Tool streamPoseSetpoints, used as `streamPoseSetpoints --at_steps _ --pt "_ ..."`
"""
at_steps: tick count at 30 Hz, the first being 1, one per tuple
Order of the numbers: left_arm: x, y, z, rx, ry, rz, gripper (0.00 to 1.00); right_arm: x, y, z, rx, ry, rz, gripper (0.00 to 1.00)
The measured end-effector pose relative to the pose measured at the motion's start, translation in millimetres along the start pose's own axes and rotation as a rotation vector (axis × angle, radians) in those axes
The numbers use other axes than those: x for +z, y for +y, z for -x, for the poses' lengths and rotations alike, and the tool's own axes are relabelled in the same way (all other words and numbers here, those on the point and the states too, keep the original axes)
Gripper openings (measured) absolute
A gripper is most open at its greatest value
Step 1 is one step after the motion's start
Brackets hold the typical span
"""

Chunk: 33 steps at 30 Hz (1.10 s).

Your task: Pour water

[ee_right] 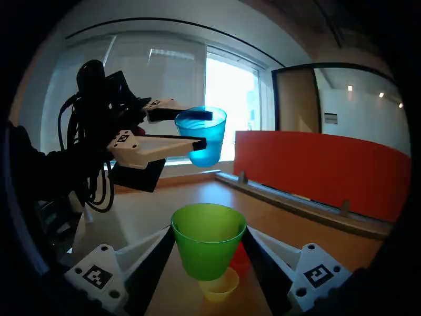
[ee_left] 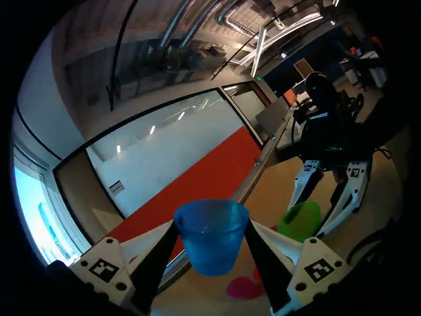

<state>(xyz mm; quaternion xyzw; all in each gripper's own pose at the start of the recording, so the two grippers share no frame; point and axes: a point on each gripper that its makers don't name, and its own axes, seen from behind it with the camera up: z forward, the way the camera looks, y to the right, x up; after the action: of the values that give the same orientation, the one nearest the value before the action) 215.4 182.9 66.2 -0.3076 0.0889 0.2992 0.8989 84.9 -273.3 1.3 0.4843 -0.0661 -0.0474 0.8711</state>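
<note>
**Left gripper view.** The left gripper [ee_left: 211,231] is closed about halfway, and its two black pads press the sides of the blue cup [ee_left: 211,245]. The cup is upright and lifted, and it stands in front of the lower end of the red panel [ee_left: 216,176]. A metal rail [ee_left: 258,168] runs along the foot of the panel and marks the far edge of the tan surface [ee_left: 273,192]. To the right of the panel and farther off, the right gripper [ee_left: 308,218] clamps the green cup [ee_left: 300,221] over bare wood, with open room around it. A pink round thing [ee_left: 243,287] lies on the surface just below the blue cup. The gripper fingers carry square black-and-white tags. A small notice [ee_left: 116,186] hangs on the white wall above the panel, too small to read.

**Right gripper view.** The right gripper [ee_right: 208,237] is partly closed, with both fingers against the green cup [ee_right: 208,242]. This cup is upright, low and to the left of the red panel [ee_right: 326,168]. A small yellow cup [ee_right: 218,287] sits under the green cup and a red one [ee_right: 241,260] just behind it. Higher up and left of the panel, the left gripper [ee_right: 208,127] grips the blue cup [ee_right: 202,139], well above the surface [ee_right: 294,224]. The stretch of wood between the cups and the rail [ee_right: 294,203] lies open.
</note>
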Motion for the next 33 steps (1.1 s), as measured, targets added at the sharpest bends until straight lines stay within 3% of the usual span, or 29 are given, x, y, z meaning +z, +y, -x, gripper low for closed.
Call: streamPoseSetpoints --at_steps 9,33 --pt "-0.6 2.8 -4.5 0.066 -0.003 0.006 0.86 4.5 -7.9 -1.1 -0.006 0.001 -0.021 0.91" --pt "3.2 -5.8 -15.5 0.237 -0.001 -0.023 0.86 14.0 -20.1 -4.2 -0.012 0.006 -0.051 0.91"
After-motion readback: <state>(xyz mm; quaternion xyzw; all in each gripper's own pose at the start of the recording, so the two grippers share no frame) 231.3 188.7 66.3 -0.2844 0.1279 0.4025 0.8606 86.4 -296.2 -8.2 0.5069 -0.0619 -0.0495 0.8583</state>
